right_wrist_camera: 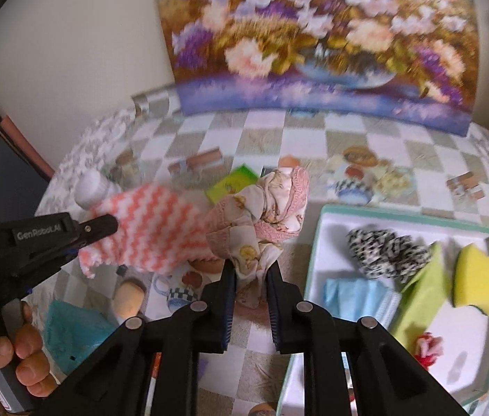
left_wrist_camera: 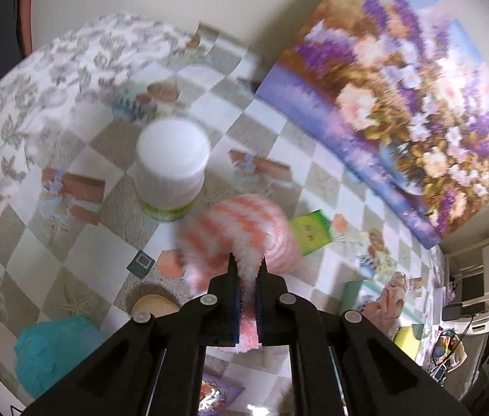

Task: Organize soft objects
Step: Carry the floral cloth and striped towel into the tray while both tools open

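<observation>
While both cloths hang above the table (right_wrist_camera: pixel 268 131):
left gripper (left_wrist_camera: pixel 248 260): clamped on striped cloth (left_wrist_camera: pixel 241 228)
right gripper (right_wrist_camera: pixel 250 270): clamped on printed cloth (right_wrist_camera: pixel 262 215)

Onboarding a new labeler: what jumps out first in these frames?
The flower painting against the back wall dominates. In front of it, each gripper has its jaws shut on a soft thing: the left gripper on a pink-striped cloth, the right gripper on a beige printed cloth. The white tray at right holds a yellow sponge.
</observation>
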`<action>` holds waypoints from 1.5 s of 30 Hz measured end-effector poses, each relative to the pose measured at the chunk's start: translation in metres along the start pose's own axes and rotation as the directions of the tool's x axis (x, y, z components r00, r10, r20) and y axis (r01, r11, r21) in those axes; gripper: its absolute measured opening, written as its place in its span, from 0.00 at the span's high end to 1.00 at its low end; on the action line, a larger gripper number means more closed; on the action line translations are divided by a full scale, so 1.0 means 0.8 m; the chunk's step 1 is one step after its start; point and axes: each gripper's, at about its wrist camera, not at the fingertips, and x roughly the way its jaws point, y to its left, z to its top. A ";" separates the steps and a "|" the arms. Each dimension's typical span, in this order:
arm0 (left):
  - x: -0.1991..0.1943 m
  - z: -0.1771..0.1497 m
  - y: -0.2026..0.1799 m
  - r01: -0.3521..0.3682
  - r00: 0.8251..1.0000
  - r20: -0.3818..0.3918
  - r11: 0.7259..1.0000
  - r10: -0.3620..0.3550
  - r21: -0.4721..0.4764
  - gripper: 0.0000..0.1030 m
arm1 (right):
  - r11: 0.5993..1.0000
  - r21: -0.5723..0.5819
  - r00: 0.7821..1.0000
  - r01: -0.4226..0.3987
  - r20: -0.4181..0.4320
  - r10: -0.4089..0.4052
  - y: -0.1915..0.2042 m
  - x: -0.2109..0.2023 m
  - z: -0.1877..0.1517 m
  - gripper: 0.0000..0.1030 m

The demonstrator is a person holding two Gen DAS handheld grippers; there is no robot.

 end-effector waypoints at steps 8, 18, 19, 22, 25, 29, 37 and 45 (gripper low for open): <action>-0.069 -0.010 -0.049 0.070 0.991 0.105 0.992 -0.080 0.102 0.94 | 0.998 0.047 0.992 0.033 0.123 -0.039 -0.024 -0.064 0.003 0.82; -0.139 -0.041 -0.121 0.136 0.964 0.190 0.958 -0.187 0.253 0.94 | 0.975 0.199 0.963 0.099 0.228 -0.144 -0.106 -0.138 0.001 0.82; -0.143 -0.046 -0.131 0.145 0.961 0.189 0.951 -0.201 0.274 0.94 | 0.970 0.220 0.961 0.105 0.230 -0.156 -0.117 -0.143 0.000 0.82; -0.151 -0.063 -0.157 0.160 0.957 0.181 0.932 -0.228 0.326 0.94 | 0.949 0.286 0.955 0.136 0.218 -0.203 -0.155 -0.154 -0.006 0.82; -0.149 -0.086 -0.188 0.174 0.957 0.153 0.906 -0.249 0.385 0.94 | 0.922 0.341 0.951 0.182 0.177 -0.253 -0.186 -0.157 -0.016 0.82; -0.134 -0.120 -0.230 0.222 0.957 0.064 0.859 -0.281 0.461 0.94 | 0.878 0.431 0.956 0.209 0.101 -0.276 -0.227 -0.148 -0.033 0.82; -0.064 -0.170 -0.270 0.214 0.976 -0.089 0.822 -0.197 0.528 0.94 | 0.838 0.485 0.964 0.252 -0.050 -0.261 -0.273 -0.102 -0.060 0.80; 0.003 -0.179 -0.254 0.054 0.995 -0.102 0.838 0.003 0.543 0.94 | 0.831 0.488 0.964 0.266 -0.156 -0.216 -0.279 -0.059 -0.075 0.80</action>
